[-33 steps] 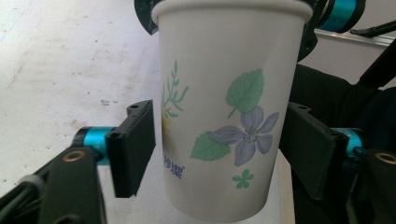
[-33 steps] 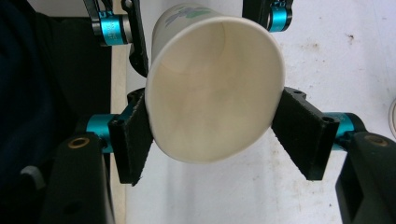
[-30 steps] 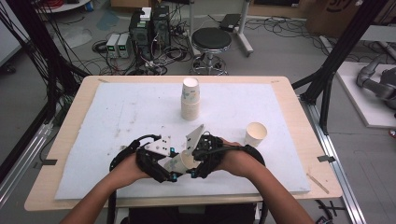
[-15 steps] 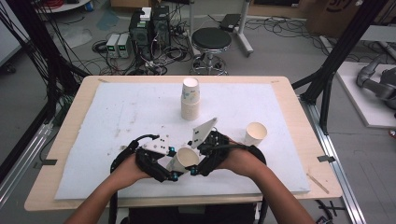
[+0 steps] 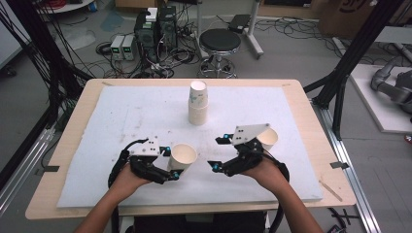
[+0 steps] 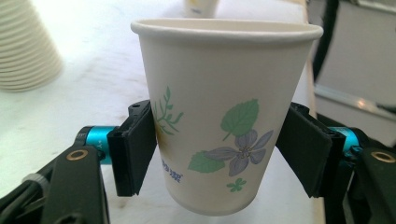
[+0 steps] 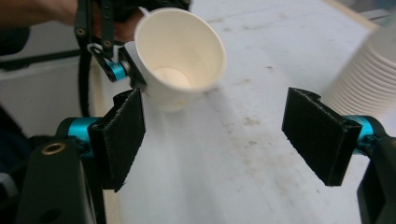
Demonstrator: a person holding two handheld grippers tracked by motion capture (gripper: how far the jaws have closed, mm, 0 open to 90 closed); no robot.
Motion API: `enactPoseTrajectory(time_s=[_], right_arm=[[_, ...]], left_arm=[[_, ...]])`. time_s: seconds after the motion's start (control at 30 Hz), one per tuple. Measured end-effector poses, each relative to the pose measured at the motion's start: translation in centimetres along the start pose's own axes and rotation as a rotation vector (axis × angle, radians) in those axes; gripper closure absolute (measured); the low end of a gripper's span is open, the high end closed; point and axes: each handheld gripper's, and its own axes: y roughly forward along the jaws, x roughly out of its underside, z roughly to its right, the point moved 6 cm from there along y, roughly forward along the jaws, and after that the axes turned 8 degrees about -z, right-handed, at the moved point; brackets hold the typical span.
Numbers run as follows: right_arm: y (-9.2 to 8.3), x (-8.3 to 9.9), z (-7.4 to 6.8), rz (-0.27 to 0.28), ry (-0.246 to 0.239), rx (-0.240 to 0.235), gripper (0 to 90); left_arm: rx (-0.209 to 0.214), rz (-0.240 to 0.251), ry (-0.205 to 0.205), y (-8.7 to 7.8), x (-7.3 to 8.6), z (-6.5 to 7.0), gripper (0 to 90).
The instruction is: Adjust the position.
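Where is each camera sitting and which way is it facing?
High view: above the person's side, facing forward and down on the table; forearms and both grippers show.
Left gripper view: rides the left gripper, facing its paper cup.
Right gripper view: rides the right gripper, facing that same cup, held by the left gripper.

We see the left gripper [image 5: 171, 164] holding a paper cup [image 5: 182, 156] above the worktop [image 5: 121, 116]; the right gripper [image 5: 217, 153] is beside it, empty.

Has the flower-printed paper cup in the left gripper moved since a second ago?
Yes. The flower-printed paper cup went left with the left gripper, away from the cup stack.
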Motion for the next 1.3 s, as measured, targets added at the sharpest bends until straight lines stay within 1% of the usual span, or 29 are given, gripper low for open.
enactPoseTrajectory(time_s=[0.03,0.07,0.13,0.2,0.33,0.4,0.47,0.5,0.7,0.77,0.83,1.0,1.03,1.13,1.3], right_arm=[[-0.3,0.5,0.2,0.024,0.028,0.018,22.0],[-0.5,0.9,0.4,0.035,0.035,0.032,22.0],[-0.9,1.9,1.0,0.061,0.067,0.075,22.0],[-1.4,2.8,1.3,0.079,0.104,0.093,21.9],[-2.0,4.0,1.7,0.105,0.132,0.140,21.7],[-2.4,4.4,1.9,0.124,0.129,0.165,21.6],[-2.7,4.7,1.9,0.138,0.143,0.175,21.6],[-2.9,4.9,2.0,0.145,0.144,0.190,21.6],[-3.6,6.1,2.5,0.167,0.170,0.252,21.2],[-3.7,6.6,2.7,0.167,0.173,0.277,21.2],[-3.8,7.0,2.9,0.168,0.191,0.299,21.2],[-4.1,7.8,3.3,0.174,0.212,0.333,21.2],[-4.1,7.9,3.3,0.180,0.219,0.333,21.2],[-4.0,8.1,3.4,0.196,0.216,0.350,21.2],[-3.6,8.4,3.2,0.185,0.226,0.336,21.2]], left_arm=[[-0.007,0.013,-0.007,-0.1,0.1,-0.2,30.3],[-0.018,0.029,-0.017,-0.3,0.2,-0.4,30.3],[-0.037,0.059,-0.035,-0.8,0.5,-0.8,30.2],[-0.059,0.077,-0.042,-1.1,0.7,-1.1,30.2],[-0.098,0.126,-0.060,-1.8,0.9,-1.6,30.1],[-0.114,0.146,-0.067,-2.1,0.9,-1.8,30.1],[-0.130,0.163,-0.071,-2.4,1.0,-2.0,30.1],[-0.139,0.169,-0.071,-2.5,1.1,-2.2,30.1],[-0.199,0.227,-0.095,-3.4,1.5,-2.8,30.0],[-0.214,0.239,-0.099,-3.7,1.7,-3.0,30.0],[-0.223,0.247,-0.104,-3.9,1.9,-3.2,30.0],[-0.254,0.280,-0.111,-4.6,2.0,-3.5,29.9],[-0.256,0.285,-0.114,-4.7,2.0,-3.5,29.9],[-0.267,0.292,-0.121,-5.0,2.1,-3.8,29.9],[-0.292,0.302,-0.130,-5.6,2.3,-4.2,29.9]])
